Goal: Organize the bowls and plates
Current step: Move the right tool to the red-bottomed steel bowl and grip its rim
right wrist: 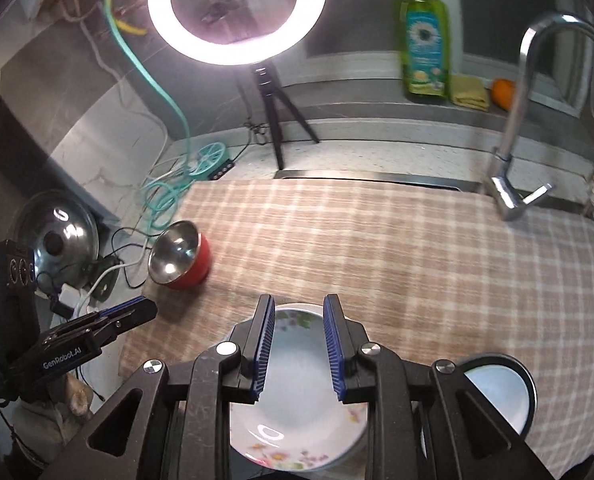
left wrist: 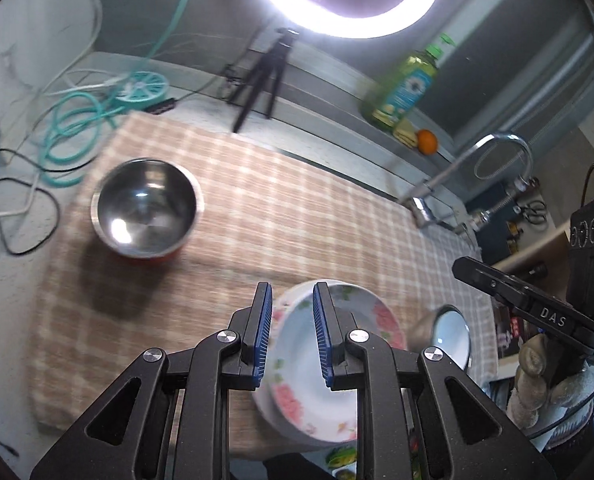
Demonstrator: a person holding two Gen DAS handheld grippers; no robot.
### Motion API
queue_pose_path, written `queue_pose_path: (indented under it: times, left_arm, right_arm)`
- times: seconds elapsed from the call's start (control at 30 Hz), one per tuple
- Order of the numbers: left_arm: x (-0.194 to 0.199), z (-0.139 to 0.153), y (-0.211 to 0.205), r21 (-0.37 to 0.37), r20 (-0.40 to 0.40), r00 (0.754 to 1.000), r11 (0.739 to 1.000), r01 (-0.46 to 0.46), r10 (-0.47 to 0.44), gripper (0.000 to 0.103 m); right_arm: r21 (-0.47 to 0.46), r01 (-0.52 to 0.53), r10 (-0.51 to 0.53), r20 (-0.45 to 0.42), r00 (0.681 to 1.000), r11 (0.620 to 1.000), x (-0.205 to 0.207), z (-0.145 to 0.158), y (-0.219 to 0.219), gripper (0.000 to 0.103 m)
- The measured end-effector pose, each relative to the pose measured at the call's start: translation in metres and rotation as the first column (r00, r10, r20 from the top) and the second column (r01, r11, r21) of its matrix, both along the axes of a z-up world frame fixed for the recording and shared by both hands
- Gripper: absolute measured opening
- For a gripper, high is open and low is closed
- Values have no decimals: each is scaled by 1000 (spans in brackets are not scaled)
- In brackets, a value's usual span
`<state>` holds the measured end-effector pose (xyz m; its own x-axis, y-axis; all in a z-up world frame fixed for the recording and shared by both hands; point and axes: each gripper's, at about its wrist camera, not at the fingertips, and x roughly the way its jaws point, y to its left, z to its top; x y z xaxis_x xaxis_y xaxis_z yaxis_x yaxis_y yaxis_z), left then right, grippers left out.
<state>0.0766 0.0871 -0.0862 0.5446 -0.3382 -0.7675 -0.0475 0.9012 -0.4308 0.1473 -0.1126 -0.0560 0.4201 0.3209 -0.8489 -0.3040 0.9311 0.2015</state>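
A white floral plate lies on the checked cloth, seemingly stacked on another plate. My left gripper hovers over its left rim, pads apart with nothing pinched. My right gripper is above the plate's middle, open and holding nothing. A steel bowl with a red outside stands at the cloth's far left. A small bowl with a pale inside sits just right of the plate.
A ring light on a tripod stands behind the cloth. A green bottle and an orange sit on the ledge. The faucet rises at the right. Cables and a teal hose lie left, near a pot lid.
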Motion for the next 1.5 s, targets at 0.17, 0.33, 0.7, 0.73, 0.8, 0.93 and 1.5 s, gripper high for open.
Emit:
queue_pose_path:
  times: [0.17, 0.33, 0.7, 0.73, 0.8, 0.93, 1.5]
  left_arm:
    - [-2, -8, 39, 9, -20, 996, 997, -83, 83, 19]
    - [-1, -20, 75, 22, -51, 988, 989, -145, 146, 19]
    - [26, -50, 126, 9, -126, 972, 980, -198, 198, 19]
    - [29, -52, 127, 12, -130, 971, 980, -199, 199, 19]
    - [37, -57, 131, 5, -143, 970, 980, -197, 196, 23]
    - [53, -71, 138, -3, -176, 965, 980, -197, 193, 27]
    - [81, -90, 137, 45, -194, 968, 987, -155, 160, 19]
  right_arm:
    - [1, -54, 54, -29, 998, 999, 13, -8, 38, 23]
    - [39, -92, 94, -66, 993, 995, 28, -20, 75, 23]
    - [77, -109, 121, -172, 978, 991, 70, -62, 137, 23]
    - [78, -105, 118, -181, 976, 991, 73, -66, 141, 23]
    - [78, -95, 109, -204, 973, 992, 81, -75, 148, 23]
    - [72, -80, 95, -246, 965, 994, 94, -93, 162, 23]
    - [-19, -62, 53, -320, 946, 998, 117, -144, 188, 18]
